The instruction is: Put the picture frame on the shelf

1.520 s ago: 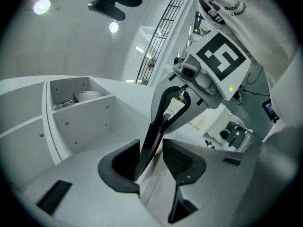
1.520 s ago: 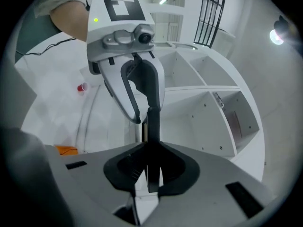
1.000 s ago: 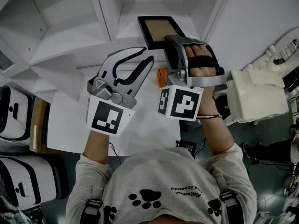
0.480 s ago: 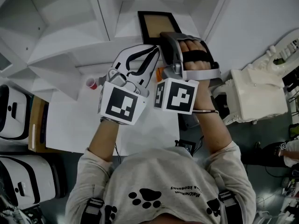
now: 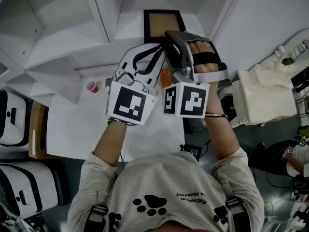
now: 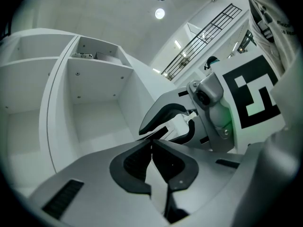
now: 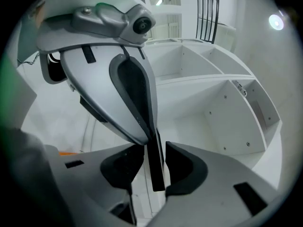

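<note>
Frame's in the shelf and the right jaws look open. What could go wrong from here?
1. The picture frame stands on edge between the jaws of the right gripper, which have just been opening and do not press it; unsupported, it might tip over on the shelf.
2. The left gripper, shut, has its tips close beside the frame; withdrawing carelessly could knock it.

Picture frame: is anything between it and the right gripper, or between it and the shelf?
Nothing visible does. The right gripper has the picture frame edge-on between its jaws, which have just been opening, inside a shelf compartment. The shut left gripper is beside it, not blocking.
</note>
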A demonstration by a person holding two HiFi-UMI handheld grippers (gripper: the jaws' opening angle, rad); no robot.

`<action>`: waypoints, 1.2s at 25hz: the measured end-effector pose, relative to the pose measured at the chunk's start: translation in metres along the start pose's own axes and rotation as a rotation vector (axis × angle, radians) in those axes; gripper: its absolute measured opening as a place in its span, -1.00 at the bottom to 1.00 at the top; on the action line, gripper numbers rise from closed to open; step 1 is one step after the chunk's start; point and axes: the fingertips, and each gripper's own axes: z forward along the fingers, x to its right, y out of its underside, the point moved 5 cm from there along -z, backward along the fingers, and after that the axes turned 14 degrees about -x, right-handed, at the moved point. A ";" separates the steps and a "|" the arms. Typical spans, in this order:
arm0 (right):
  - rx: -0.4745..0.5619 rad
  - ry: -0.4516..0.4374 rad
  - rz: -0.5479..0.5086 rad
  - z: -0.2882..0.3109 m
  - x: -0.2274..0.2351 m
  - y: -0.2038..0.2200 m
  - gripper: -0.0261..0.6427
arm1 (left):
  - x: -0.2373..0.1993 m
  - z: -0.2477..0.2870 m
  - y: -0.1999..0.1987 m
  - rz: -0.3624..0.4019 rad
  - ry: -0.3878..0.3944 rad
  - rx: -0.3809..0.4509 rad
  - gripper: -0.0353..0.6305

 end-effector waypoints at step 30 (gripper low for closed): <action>0.136 -0.147 0.687 -0.007 0.011 0.037 -0.82 | -0.008 0.034 0.002 -0.073 -0.038 -0.022 -0.82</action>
